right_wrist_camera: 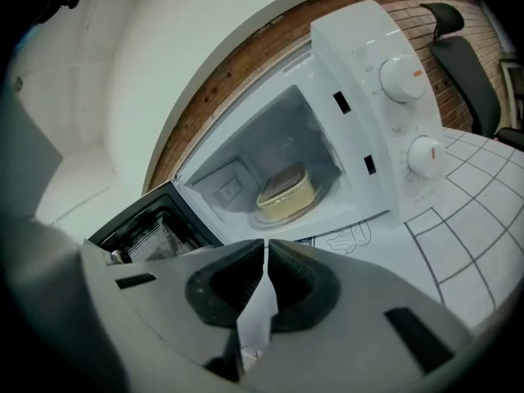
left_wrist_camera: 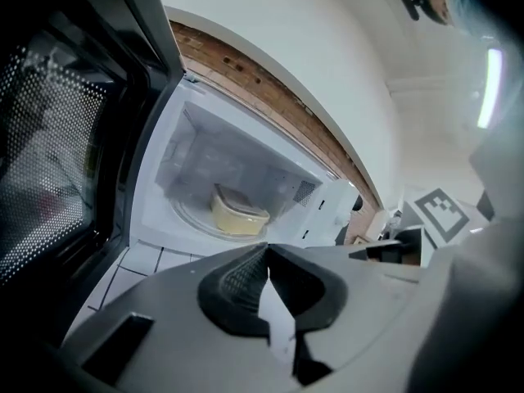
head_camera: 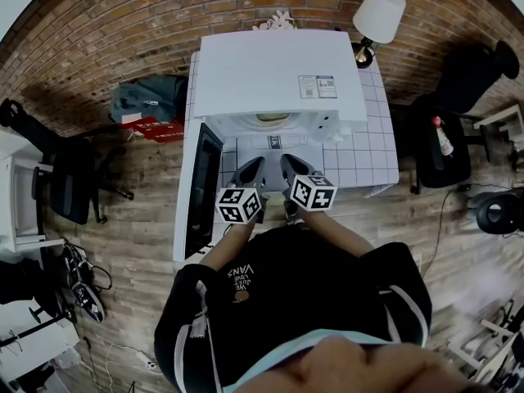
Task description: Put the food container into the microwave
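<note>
A pale yellow food container [left_wrist_camera: 237, 213] [right_wrist_camera: 286, 193] sits on the glass turntable inside the white microwave [head_camera: 274, 76], whose door [head_camera: 201, 188] stands swung open to the left. My left gripper [left_wrist_camera: 268, 248] is shut with nothing in it, a short way in front of the oven's opening. Beside it my right gripper [right_wrist_camera: 266, 242] is also shut and empty, pointing at the cavity. In the head view both grippers [head_camera: 250, 170] [head_camera: 291, 166] are side by side just below the opening.
The microwave stands on a white tiled table [head_camera: 368, 150] against a brick wall. Two control knobs [right_wrist_camera: 401, 76] are on the oven's right panel. A lamp [head_camera: 377, 19] stands at the table's back right. Office chairs [head_camera: 70, 178] flank the table on the wooden floor.
</note>
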The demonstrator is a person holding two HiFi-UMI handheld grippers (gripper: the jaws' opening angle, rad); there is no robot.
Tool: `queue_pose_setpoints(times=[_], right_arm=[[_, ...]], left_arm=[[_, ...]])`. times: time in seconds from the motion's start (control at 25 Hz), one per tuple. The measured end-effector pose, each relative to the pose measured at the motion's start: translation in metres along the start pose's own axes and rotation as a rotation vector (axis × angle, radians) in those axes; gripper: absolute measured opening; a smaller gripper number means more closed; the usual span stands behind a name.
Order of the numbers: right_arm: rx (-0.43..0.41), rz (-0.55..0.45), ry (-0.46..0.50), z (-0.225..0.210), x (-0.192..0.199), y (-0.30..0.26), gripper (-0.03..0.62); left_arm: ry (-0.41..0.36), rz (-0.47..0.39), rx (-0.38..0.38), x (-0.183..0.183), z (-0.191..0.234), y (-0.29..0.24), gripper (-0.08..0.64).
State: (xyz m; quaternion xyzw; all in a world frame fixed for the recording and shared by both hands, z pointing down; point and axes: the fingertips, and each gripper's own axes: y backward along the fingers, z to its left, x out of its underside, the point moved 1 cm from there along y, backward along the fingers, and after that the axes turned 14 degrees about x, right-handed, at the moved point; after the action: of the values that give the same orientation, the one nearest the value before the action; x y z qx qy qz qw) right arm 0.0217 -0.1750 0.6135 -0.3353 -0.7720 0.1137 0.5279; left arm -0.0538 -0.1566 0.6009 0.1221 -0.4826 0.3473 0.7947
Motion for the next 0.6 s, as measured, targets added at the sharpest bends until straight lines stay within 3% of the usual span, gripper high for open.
queue_pose_setpoints(times=[0.6], right_arm=[[0.097, -0.041, -0.053, 0.006, 0.04, 0.042, 0.015]], left_arm=[[-0.013, 0.06, 0.109, 0.021, -0.023, 0.037, 0.012]])
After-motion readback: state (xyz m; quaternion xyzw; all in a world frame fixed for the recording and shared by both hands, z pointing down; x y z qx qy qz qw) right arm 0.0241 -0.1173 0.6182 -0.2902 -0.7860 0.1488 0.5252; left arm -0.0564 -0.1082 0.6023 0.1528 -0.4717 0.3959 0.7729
